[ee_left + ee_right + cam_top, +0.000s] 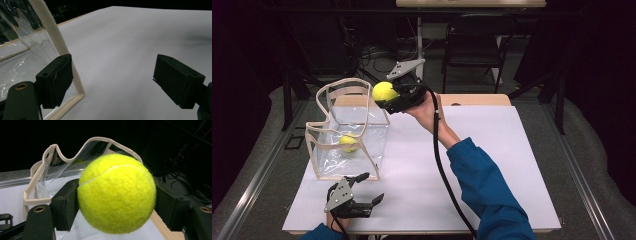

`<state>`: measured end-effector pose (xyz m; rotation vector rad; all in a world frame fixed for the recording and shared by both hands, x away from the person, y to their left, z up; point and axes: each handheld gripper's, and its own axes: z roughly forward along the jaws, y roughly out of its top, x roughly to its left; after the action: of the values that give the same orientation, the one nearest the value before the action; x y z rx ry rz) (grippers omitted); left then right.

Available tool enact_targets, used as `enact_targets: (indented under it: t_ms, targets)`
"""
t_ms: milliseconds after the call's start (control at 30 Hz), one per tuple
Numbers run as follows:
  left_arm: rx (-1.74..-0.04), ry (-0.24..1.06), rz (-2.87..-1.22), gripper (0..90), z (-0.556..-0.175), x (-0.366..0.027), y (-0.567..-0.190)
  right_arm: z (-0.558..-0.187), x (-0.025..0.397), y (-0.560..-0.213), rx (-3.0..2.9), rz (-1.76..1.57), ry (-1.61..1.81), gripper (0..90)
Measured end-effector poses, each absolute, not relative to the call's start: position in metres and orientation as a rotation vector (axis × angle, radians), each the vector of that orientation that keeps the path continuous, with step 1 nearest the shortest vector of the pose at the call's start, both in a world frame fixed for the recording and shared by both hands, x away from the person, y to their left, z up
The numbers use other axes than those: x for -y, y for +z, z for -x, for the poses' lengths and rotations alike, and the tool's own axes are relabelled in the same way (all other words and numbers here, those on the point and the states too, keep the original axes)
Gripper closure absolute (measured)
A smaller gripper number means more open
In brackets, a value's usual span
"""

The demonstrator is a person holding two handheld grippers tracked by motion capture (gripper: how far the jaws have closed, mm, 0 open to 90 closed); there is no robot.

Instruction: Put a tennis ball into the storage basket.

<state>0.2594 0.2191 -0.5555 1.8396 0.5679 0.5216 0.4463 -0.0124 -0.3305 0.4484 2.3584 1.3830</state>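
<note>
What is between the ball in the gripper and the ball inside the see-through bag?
Only the clear bag's wall and cream rim. In the high view, the right gripper holds one tennis ball just outside the rim; the other ball lies on the bag's floor.

Bag at your left, one ball inside it, one ball raised over its far right corner.

On the desk [492, 165] the bag [347, 131] stands toward your left and far side, with a ball [347, 143] lying inside it on its floor. Your right tongs [388, 95] are up above the bag's far right corner, the second ball [384, 92] clamped between the jaws just beside the bag's rim. Your left tongs [371, 189] sit low at the near left edge of the desk, just in front of the bag's near right corner, jaws spread with nothing between them. Behind the desk stands a chair [474, 42].
</note>
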Motion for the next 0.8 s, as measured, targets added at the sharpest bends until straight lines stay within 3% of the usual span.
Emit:
enact_targets:
  t_ms: [800]
  targets:
    - [-0.566,0.52,-1.836,15.8,-0.259,-0.219,-0.555,-0.446,-0.002,-0.325,-2.342,-0.42,1.402,26.3]
